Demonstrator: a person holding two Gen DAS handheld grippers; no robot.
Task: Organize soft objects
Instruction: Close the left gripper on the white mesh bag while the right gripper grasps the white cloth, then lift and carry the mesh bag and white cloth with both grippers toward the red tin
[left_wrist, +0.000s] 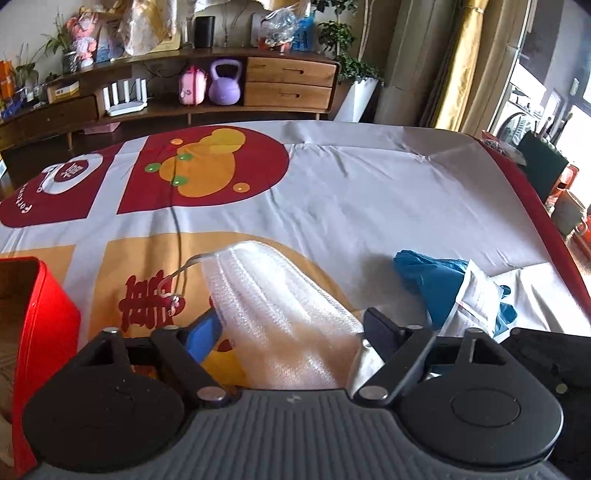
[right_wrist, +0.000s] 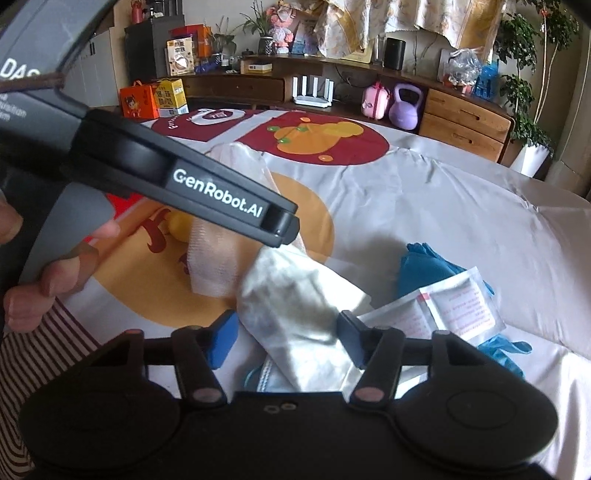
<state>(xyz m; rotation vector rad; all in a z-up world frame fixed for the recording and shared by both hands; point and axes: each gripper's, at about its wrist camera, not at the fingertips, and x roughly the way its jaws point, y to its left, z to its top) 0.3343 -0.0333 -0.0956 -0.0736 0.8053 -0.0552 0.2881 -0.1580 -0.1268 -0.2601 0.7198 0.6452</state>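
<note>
My left gripper is open, its jaws wide on either side of a white gauze mesh piece that lies between them on the printed cloth; a thin metal wire trails from its far end. My right gripper is open around a crumpled white cloth, with a blue-edged face mask under it. The gauze also shows in the right wrist view, partly behind the left gripper's body. Blue gloves and a sealed white packet lie to the right.
A red box stands open at the left edge. The table is covered by a grey, red and orange printed cloth. A wooden sideboard with a purple kettlebell stands behind. My hand holds the left gripper.
</note>
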